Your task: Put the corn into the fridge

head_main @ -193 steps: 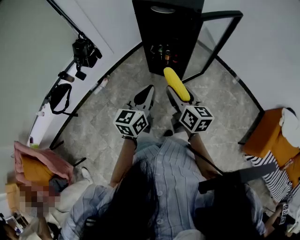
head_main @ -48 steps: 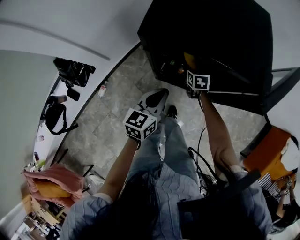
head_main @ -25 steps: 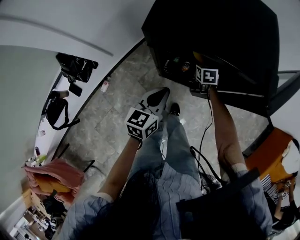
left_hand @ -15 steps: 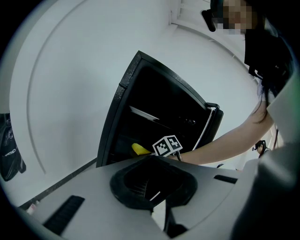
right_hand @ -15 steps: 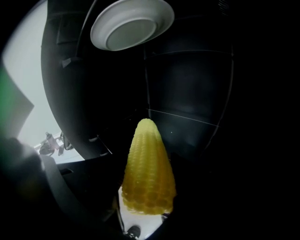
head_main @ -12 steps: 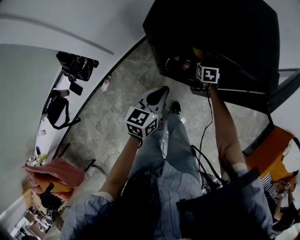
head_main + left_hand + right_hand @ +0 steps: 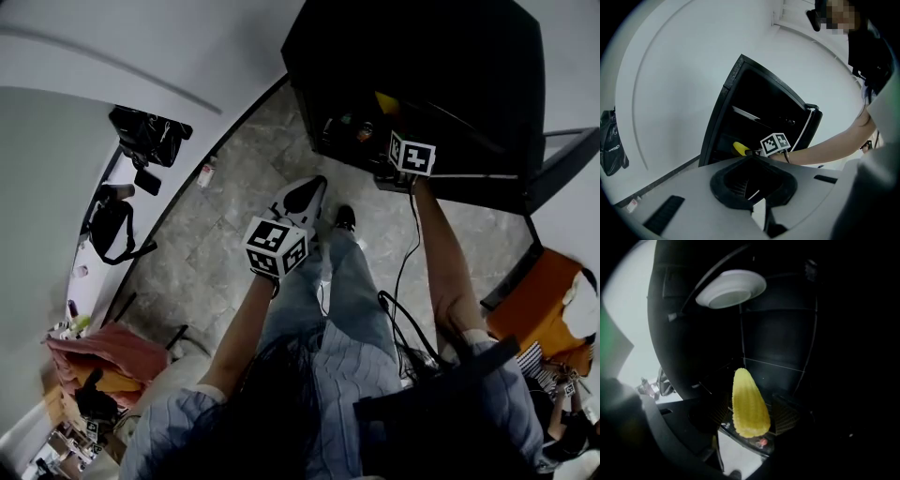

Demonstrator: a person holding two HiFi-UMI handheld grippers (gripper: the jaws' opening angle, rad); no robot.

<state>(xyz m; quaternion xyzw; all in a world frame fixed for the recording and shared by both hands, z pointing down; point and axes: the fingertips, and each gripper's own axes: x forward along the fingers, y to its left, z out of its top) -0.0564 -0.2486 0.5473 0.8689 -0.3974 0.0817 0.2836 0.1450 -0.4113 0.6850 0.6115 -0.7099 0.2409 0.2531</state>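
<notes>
The yellow corn cob (image 7: 750, 404) is inside the open black fridge (image 7: 422, 56), its tip pointing inward, and seems to rest on a glass shelf edge. My right gripper (image 7: 754, 416) reaches into the fridge, and its jaws are opening. The cob lies between the ribbed pads (image 7: 723, 412) with a narrow gap on each side. From the head view only the tip of the corn (image 7: 386, 101) shows above the right gripper's marker cube (image 7: 412, 153). My left gripper (image 7: 305, 192) hangs shut and empty over the floor, left of the fridge.
A white round dish shape (image 7: 731, 288) sits high inside the fridge. Small bottles (image 7: 352, 127) stand on a low shelf. The fridge door (image 7: 562, 159) stands open at right. Black camera gear (image 7: 150, 136) leans by the left wall. An orange seat (image 7: 534, 291) is at right.
Earlier the right gripper carried the corn in front of the fridge; now it is inside. Over the last second the right gripper has lifted slightly, and the left has stayed put.
</notes>
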